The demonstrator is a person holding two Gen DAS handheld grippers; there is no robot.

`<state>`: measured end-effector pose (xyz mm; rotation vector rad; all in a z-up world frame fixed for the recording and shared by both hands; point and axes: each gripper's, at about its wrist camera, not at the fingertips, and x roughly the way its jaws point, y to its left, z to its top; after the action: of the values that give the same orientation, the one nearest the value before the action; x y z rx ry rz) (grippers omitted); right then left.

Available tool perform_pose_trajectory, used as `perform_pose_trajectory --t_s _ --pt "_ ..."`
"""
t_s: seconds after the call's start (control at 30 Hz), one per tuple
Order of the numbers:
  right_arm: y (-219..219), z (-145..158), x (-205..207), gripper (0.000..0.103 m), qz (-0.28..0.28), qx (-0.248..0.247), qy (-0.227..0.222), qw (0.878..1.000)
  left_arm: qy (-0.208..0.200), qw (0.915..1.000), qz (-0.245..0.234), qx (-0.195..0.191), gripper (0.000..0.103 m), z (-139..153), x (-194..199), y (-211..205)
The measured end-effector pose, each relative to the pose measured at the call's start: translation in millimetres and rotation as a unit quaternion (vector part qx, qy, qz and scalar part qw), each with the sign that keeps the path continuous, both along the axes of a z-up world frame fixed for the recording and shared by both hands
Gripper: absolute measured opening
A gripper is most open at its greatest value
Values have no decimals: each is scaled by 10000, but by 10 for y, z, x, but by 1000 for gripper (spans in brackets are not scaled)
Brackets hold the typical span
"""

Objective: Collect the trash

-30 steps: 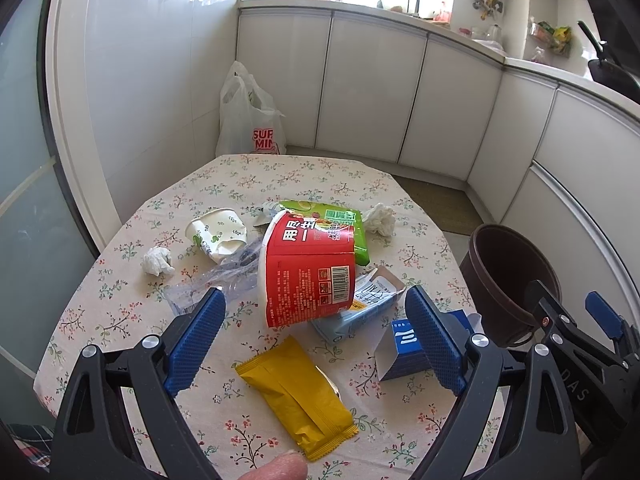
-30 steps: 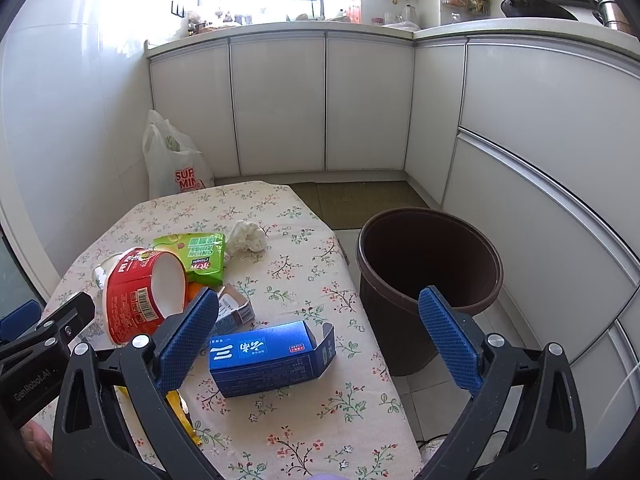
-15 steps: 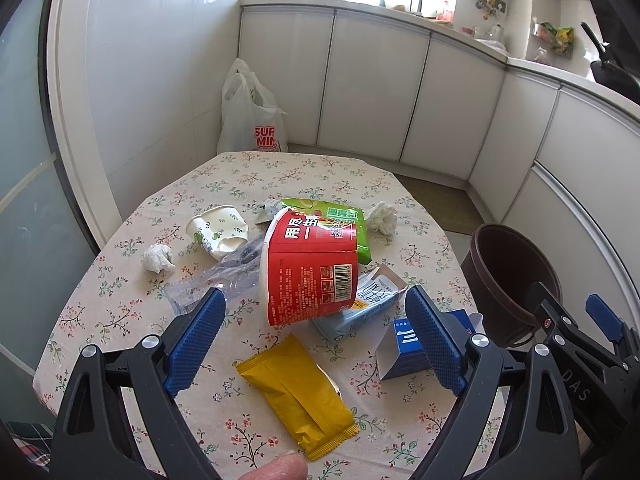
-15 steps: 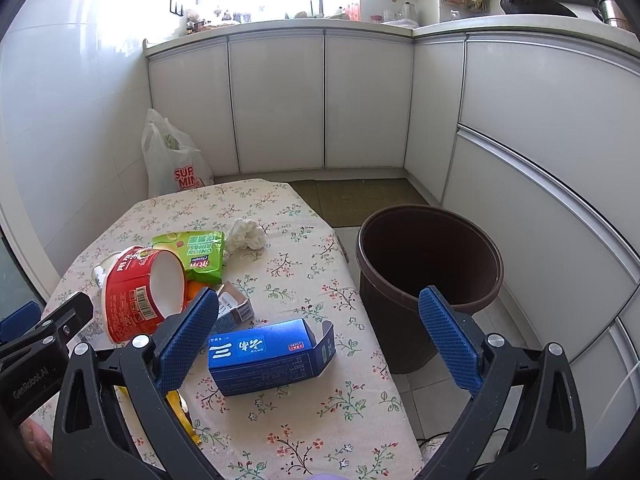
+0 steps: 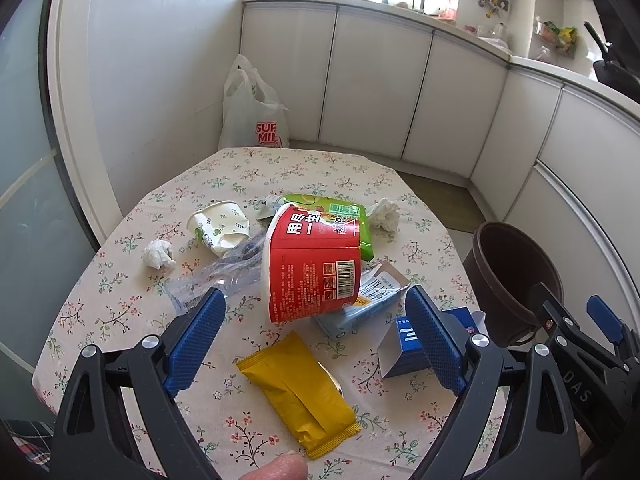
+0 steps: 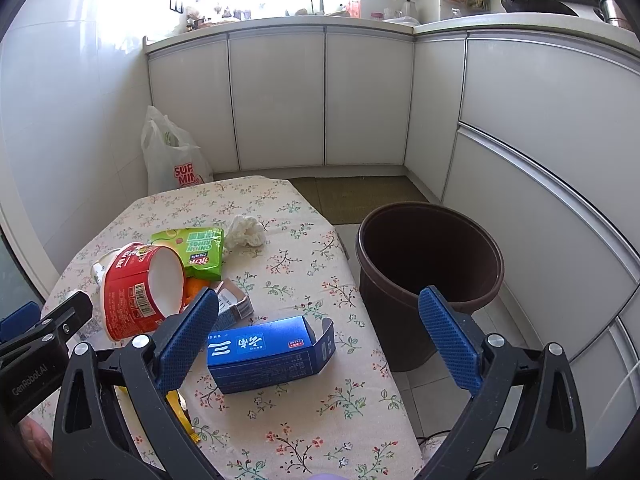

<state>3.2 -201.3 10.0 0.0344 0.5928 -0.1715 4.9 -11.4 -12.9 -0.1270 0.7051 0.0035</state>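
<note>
Nothing moved; glossy red cup lies sideways.

Home kitchen: plain white cabinet doors w/ cluttered countertop across frame top, black frying pan upper right, floral-cloth table centre.

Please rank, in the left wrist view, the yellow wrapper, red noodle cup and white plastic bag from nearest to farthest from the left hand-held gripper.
1. Yellow wrapper, on the table just ahead of the left hand-held gripper.
2. Red noodle cup, mid-table on its side.
3. White plastic bag, on the floor beyond the table.
</note>
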Motion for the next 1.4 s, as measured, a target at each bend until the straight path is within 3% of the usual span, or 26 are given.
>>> perform_pose_trajectory --t_s 0.37,0.43,0.73,0.97,1.17,1.4 --pt "-10 -37 19 96 -6 31 77 10000 67 10000 38 -23 89 -31 28 23" --pt "-20 -52 33 96 9 79 132 9999 98 9999 50 -62 94 -42 34 37" --pt "-6 -196 220 96 205 578 936 9937 283 9986 304 -315 95 -90 97 254" --pt "-40 -195 410 96 180 744 1463 9863 478 9938 844 -540 96 -92 235 631" --pt "23 -118 641 96 366 748 1778 9805 987 9809 1416 -896 96 -85 608 1139" --pt "169 191 1079 96 840 838 1816 9762 1827 9499 2036 -1509 96 -214 1170 1833"
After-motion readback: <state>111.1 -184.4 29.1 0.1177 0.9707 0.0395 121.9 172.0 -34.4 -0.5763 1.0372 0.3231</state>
